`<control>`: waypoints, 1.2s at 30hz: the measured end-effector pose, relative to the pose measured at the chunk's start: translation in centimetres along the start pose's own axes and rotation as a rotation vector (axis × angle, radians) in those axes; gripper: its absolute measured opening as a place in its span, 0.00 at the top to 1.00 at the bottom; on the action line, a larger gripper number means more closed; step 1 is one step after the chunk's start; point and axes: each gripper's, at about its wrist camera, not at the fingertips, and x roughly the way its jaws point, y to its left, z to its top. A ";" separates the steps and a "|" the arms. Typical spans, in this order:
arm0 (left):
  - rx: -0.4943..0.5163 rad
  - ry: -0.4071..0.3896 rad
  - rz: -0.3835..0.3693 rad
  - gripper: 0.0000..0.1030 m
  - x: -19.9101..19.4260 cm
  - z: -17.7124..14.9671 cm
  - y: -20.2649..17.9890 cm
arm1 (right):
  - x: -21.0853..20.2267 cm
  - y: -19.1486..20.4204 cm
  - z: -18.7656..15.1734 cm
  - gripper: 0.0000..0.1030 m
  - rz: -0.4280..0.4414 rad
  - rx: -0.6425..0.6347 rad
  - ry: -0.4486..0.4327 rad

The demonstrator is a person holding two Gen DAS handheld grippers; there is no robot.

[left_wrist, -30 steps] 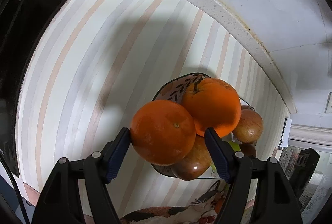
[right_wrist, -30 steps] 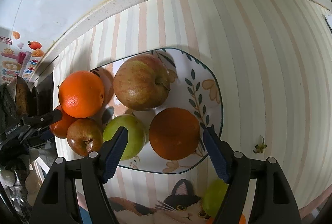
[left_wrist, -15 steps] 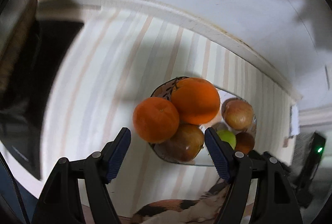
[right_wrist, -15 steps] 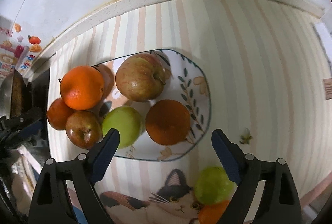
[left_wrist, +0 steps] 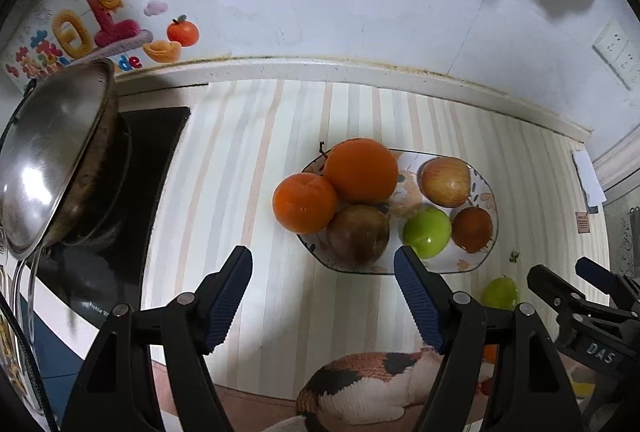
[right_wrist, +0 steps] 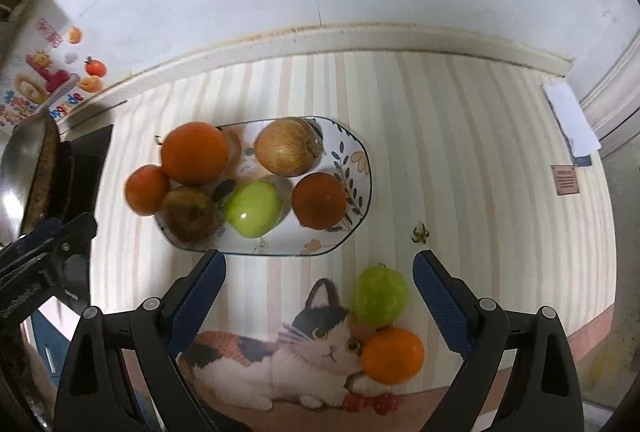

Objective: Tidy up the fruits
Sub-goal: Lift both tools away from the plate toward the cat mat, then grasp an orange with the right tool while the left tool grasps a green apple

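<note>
A leaf-patterned plate [right_wrist: 352, 188] [left_wrist: 490, 232] on the striped counter holds several fruits: a large orange [right_wrist: 195, 152] [left_wrist: 360, 170], a smaller orange [right_wrist: 146, 189] [left_wrist: 305, 203] at its left rim, a brown apple [right_wrist: 191, 213] [left_wrist: 358, 234], a green apple [right_wrist: 253, 208] [left_wrist: 426, 232], a pale red apple [right_wrist: 288, 147] [left_wrist: 446, 181] and a dark orange [right_wrist: 319, 200] [left_wrist: 472, 229]. A green apple [right_wrist: 381, 296] [left_wrist: 500, 292] and an orange [right_wrist: 392, 355] lie loose on the cat-print mat [right_wrist: 280, 360]. My left gripper [left_wrist: 322, 300] is open and empty, drawn back from the plate. My right gripper [right_wrist: 318, 306] is open and empty above the mat.
A steel wok [left_wrist: 52, 160] sits on a black stove [left_wrist: 156, 136] at the left. A small fruit stem scrap [right_wrist: 420, 233] lies right of the plate. A tiled wall with stickers [left_wrist: 100, 28] runs along the back. A paper [right_wrist: 572, 120] lies at the far right.
Both grippers have pulled back and up from the plate. The left gripper has let go of the smaller orange, which now rests at the plate's left rim. The loose fruits came into view.
</note>
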 end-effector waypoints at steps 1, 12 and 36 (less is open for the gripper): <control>-0.002 -0.003 -0.004 0.30 -0.4 -0.2 0.0 | -0.9 0.1 -0.4 0.06 -0.002 -0.003 -0.016; 0.045 -0.095 -0.012 0.30 -6.6 -3.4 -0.5 | -7.9 2.0 -4.3 0.06 0.012 -0.025 -0.117; 0.126 0.089 -0.003 0.08 0.7 -6.9 -6.9 | 0.1 -9.1 -9.3 0.06 0.107 0.253 0.104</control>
